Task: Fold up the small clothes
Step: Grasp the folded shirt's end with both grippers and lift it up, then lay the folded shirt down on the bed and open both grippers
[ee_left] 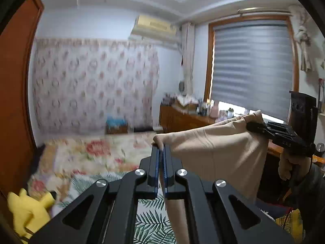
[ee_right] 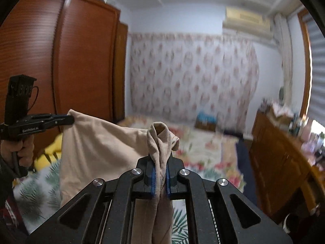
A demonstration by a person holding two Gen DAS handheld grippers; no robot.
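A small beige garment (ee_left: pixel 219 148) hangs in the air, stretched between both grippers above the bed. My left gripper (ee_left: pixel 161 148) is shut on one top corner of it. My right gripper (ee_left: pixel 250 125) shows at the right of the left wrist view, shut on the other corner. In the right wrist view my right gripper (ee_right: pixel 160 162) is shut on a bunched fold of the garment (ee_right: pixel 97 148), and my left gripper (ee_right: pixel 70 120) holds the far corner at the left. The cloth's lower part hangs out of sight behind the grippers.
Below is a bed with a floral cover (ee_left: pixel 101 154) and a palm-leaf sheet (ee_left: pixel 150 223). A yellow plush toy (ee_left: pixel 26 209) lies at its left. A wooden dresser (ee_right: pixel 284 162) with bottles stands right, a wooden wardrobe (ee_right: pixel 61 50) left, a blinded window (ee_left: pixel 251 69) behind.
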